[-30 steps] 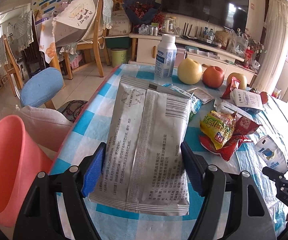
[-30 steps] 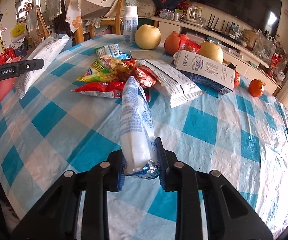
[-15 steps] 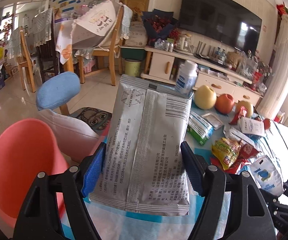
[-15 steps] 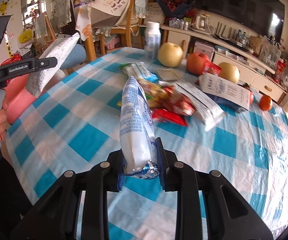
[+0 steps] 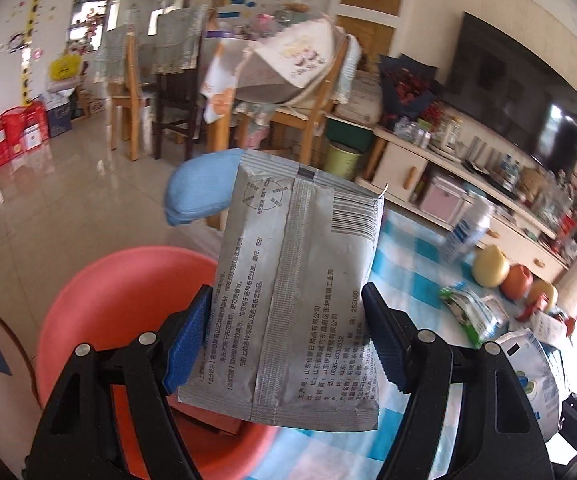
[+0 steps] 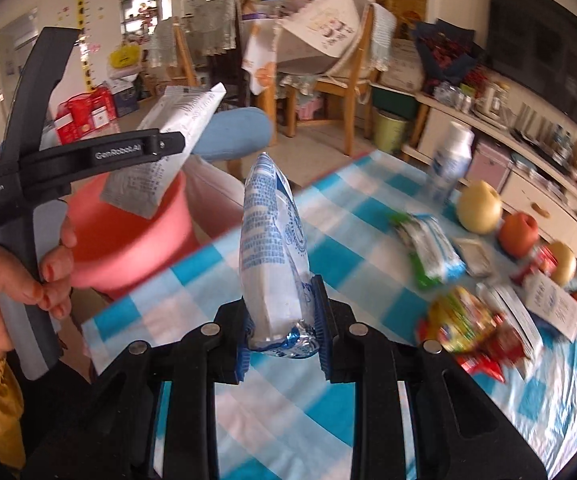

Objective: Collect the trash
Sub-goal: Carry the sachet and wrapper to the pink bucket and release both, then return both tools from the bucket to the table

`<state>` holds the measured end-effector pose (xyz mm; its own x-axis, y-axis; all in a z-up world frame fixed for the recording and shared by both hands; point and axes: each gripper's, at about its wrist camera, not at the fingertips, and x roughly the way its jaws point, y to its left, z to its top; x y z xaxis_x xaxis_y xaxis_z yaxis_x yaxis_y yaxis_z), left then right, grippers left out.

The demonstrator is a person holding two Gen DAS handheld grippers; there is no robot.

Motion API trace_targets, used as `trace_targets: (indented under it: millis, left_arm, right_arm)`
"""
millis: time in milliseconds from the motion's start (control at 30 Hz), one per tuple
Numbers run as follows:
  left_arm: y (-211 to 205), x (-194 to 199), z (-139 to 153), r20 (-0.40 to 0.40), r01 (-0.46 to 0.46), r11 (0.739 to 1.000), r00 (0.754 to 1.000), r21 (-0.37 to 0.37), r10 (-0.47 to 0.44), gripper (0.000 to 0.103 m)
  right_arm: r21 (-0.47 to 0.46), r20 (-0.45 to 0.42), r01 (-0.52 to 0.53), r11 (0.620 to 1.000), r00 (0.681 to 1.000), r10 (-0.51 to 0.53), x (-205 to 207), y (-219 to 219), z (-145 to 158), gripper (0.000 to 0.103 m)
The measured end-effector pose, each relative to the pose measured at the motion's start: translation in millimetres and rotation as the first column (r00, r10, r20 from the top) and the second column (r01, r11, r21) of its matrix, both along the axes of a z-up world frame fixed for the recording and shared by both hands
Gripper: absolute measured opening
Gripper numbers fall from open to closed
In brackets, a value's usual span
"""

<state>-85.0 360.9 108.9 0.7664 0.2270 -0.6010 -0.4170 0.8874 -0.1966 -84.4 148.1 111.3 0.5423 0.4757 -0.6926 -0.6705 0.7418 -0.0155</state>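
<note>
Left gripper (image 5: 288, 340) is clamped on a grey sachet (image 5: 300, 280), dangling it right above the pink bin (image 5: 120, 280) sitting just off the counter (image 6: 328, 248) edge. Right gripper (image 6: 282, 320) is squeezed tight on a white-and-blue wrapper (image 6: 272, 240), sticking straight up over the checkered cloth.
</note>
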Motion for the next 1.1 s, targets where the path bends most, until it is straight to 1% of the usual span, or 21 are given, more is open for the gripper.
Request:
trace_targets:
  millis: [133, 233, 467, 567, 667, 733, 767, 800, 867, 933, 967, 1100]
  left_arm:
    - [38, -9, -3, -0.025, -0.094, 0.995, 0.995, -0.022, 0.094, 0.074]
    - [64, -15, -8, -0.048, -0.157, 0.987, 0.987, -0.027, 0.156, 0.074]
    - [99, -17, -20, -0.102, -0.243, 0.969, 0.966, -0.046, 0.238, 0.074]
    - [107, -19, -24, -0.115, -0.266, 0.962, 0.959, -0.058, 0.258, 0.075]
    - [108, -18, -26, -0.129, -0.296, 0.953, 0.949, -0.057, 0.287, 0.079]
    - [108, -18, -26, -0.129, -0.293, 0.955, 0.950, -0.056, 0.284, 0.082]
    - [109, -19, -27, -0.128, -0.294, 0.954, 0.950, -0.053, 0.285, 0.086]
    - [107, -18, -26, -0.126, -0.293, 0.955, 0.950, -0.049, 0.285, 0.087]
    - [105, -16, -26, -0.126, -0.286, 0.957, 0.952, -0.042, 0.279, 0.087]
    - [102, -14, -26, -0.127, -0.280, 0.959, 0.954, -0.037, 0.273, 0.088]
    - [98, -13, -25, -0.127, -0.275, 0.961, 0.955, -0.034, 0.269, 0.088]
    - [84, -4, -23, -0.132, -0.254, 0.967, 0.959, -0.018, 0.250, 0.088]
  right_arm:
    - [-0.018, -0.002, -0.077, 0.997, 0.997, 0.077, 2, 50, -1, 0.028]
    - [-0.031, -0.008, -0.124, 0.992, 0.992, 0.124, 2, 82, -5, 0.028]
    - [-0.069, -0.027, -0.202, 0.977, 0.979, 0.201, 3, 140, -19, 0.028]
    - [-0.073, -0.040, -0.237, 0.969, 0.971, 0.234, 0, 157, -26, 0.028]
    - [-0.101, -0.031, -0.248, 0.963, 0.969, 0.246, -1, 172, -32, 0.029]
    - [-0.098, -0.032, -0.253, 0.963, 0.968, 0.251, -2, 175, -35, 0.041]
    - [-0.099, -0.023, -0.245, 0.965, 0.970, 0.244, -2, 174, -37, 0.053]
    - [-0.097, -0.013, -0.234, 0.967, 0.972, 0.234, -3, 171, -37, 0.061]
    - [-0.091, -0.012, -0.219, 0.971, 0.976, 0.219, -4, 165, -39, 0.062]
    - [-0.096, 0.008, -0.187, 0.978, 0.982, 0.189, -5, 157, -39, 0.068]
    - [-0.095, 0.020, -0.174, 0.980, 0.984, 0.177, -6, 152, -38, 0.073]
    - [-0.083, 0.035, -0.136, 0.987, 0.990, 0.139, -7, 132, -39, 0.075]
